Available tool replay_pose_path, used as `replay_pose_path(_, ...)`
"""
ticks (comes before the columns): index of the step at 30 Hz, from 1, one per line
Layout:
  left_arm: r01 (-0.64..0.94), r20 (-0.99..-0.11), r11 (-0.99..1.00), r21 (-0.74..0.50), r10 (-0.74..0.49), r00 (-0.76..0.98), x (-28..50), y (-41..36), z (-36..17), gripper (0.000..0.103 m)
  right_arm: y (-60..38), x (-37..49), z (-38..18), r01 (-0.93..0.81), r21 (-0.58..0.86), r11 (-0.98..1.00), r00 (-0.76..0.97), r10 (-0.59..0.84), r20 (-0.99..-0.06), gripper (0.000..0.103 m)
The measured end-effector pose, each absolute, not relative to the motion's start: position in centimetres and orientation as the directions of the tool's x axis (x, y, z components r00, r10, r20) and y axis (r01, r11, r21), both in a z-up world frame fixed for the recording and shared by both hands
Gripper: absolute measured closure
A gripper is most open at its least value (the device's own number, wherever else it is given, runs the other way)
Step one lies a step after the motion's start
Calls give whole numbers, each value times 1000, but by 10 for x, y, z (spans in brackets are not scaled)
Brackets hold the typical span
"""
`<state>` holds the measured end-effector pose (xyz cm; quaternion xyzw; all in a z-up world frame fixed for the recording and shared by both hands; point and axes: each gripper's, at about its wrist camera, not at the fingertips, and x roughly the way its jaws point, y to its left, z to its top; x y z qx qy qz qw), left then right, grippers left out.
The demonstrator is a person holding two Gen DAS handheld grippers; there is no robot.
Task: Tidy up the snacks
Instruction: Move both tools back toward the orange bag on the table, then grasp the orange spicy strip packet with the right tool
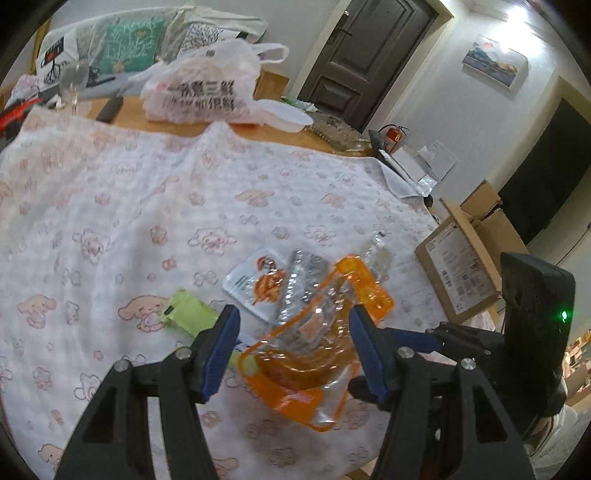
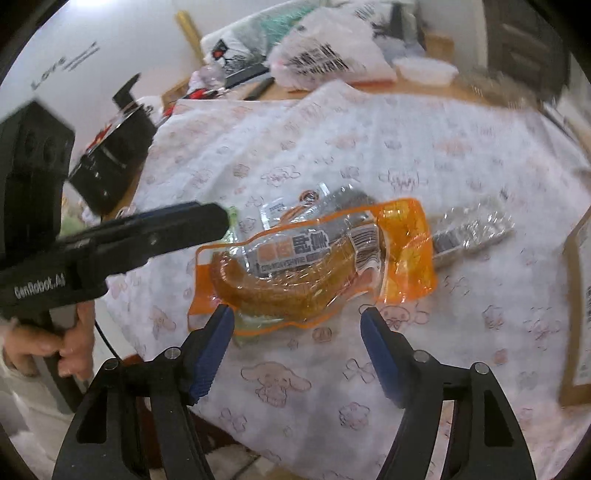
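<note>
Meanwhile both grippers' jaws gape empty over the orange snack packet on the cloth.

A dark panelled door stands in white walls beside a framed picture and a bright ceiling light.

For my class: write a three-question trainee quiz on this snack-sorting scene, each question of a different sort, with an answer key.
1. True or false: the orange-edged snack packet lies on the cartoon-print cloth.
2. Which snack lies left of that packet in the left wrist view? A) green packet B) red can C) blue box
3. Fill in: both the left tongs and the right tongs stand ____, gripping nothing.

Key: 1 true; 2 A; 3 open.
</note>
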<state>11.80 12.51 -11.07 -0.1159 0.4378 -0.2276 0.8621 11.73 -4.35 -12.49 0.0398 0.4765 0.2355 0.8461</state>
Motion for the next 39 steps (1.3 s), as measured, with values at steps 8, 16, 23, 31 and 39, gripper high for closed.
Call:
replay_pose_path(8,272,-680,849,-452,-526,511,132,148,-128,45,-31,142,-124,-309,248,918,463,372,-805,25)
replay_pose_path(16,257,-661,838,-482,-540,521,143,168,-135,45,-2,168,-124,-331,180,926,487,331,-808,16)
replay_pose_path(23,255,-653,829,-498,-551,519,147,173,-141,45,17,174,-130,-375,79,924,507,276,-817,15)
replay_pose_path(31,306,-649,813,-495,-580,493,141,153,-140,45,2,142,-125,-335,-49,941,577,164,-800,15)
replay_pose_path(39,320,-643,805,-499,-592,486,136,144,-138,45,3,123,-131,-249,-67,966,602,101,-792,15)
